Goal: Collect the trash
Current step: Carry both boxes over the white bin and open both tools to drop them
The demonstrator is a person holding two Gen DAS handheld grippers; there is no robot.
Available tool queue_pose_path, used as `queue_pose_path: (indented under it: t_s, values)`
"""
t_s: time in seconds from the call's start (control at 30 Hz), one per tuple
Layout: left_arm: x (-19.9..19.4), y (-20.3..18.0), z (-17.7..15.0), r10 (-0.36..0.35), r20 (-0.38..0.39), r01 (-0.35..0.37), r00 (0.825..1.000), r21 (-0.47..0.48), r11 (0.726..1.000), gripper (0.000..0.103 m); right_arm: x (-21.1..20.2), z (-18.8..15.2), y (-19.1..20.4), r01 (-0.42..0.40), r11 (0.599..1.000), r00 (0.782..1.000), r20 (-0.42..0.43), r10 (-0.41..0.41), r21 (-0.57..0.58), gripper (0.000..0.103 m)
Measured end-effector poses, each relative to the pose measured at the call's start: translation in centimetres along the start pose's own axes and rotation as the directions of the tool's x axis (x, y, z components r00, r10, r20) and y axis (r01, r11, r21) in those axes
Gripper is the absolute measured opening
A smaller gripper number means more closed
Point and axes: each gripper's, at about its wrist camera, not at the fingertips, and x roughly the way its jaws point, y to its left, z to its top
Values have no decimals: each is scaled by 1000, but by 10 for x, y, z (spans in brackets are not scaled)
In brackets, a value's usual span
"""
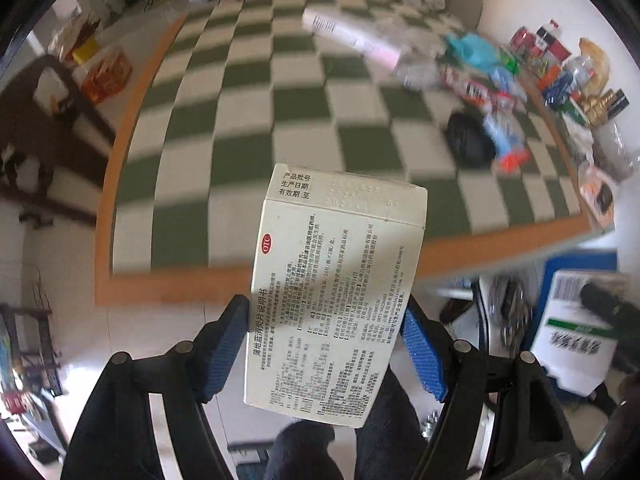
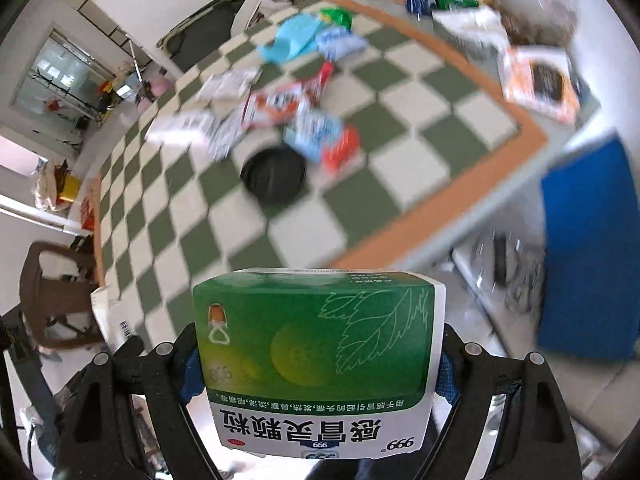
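Note:
My left gripper (image 1: 324,344) is shut on a cream medicine box (image 1: 336,296) printed with small black text, held off the table's near edge. My right gripper (image 2: 318,364) is shut on a green and white 999 medicine box (image 2: 316,356), also held off the table edge; this box shows at the right of the left wrist view (image 1: 576,328). On the green and white checked table (image 2: 224,216) lie a black round lid (image 2: 274,174) and a heap of wrappers and packets (image 2: 296,108), with a blue bag (image 2: 294,38) behind.
A blue bin (image 2: 588,252) stands below the table's right corner. Bottles, cans and boxes (image 1: 568,68) crowd the table's right edge. A long white box (image 1: 344,30) lies at the far side. A brown chair (image 2: 56,292) stands to the left.

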Motion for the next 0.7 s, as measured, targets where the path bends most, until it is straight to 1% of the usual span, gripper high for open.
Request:
queue_pose_path:
  t_s: [0.1, 0.2, 0.23, 0.3, 0.4, 0.47, 0.57, 0.63, 0.67, 0.7]
  values:
    - [22, 12, -39, -7, -61, 6, 998, -23, 1000, 73, 22, -51, -7, -15, 1000, 997, -74, 15, 5, 87]
    - [53, 20, -70, -12, -113, 7, 993, -45, 999, 73, 61, -93, -18, -20, 1000, 989, -145, 21, 8, 87]
    - [70, 24, -80, -19, -137, 10, 990, -60, 998, 73, 73, -101, -20, -20, 1000, 986, -163, 21, 4, 87]
    - [109, 31, -94, -56, -181, 35, 982, -114, 993, 73, 112, -124, -25, -27, 1000, 979, -204, 26, -1, 87]
    - [181, 47, -108, -110, -241, 57, 964, -216, 975, 73, 173, -147, -34, -39, 999, 964, -264, 40, 6, 87]
    - [235, 59, -114, -160, -274, 78, 948, -286, 955, 73, 223, -159, -43, -48, 999, 954, -296, 53, 25, 87]
    - [305, 71, -122, -247, -311, 126, 918, -361, 924, 73, 299, -169, -51, -53, 998, 944, -323, 64, 41, 87]
    - [345, 75, -124, -274, -319, 140, 907, -386, 912, 74, 351, -177, -56, -79, 995, 930, -355, 96, 63, 88]
    - [360, 78, -126, -273, -327, 137, 905, -383, 913, 80, 378, -181, -59, -93, 993, 920, -375, 115, 76, 89]
    - [374, 79, -128, -265, -332, 130, 905, -378, 917, 92, 398, -183, -62, -106, 991, 911, -392, 130, 83, 90]
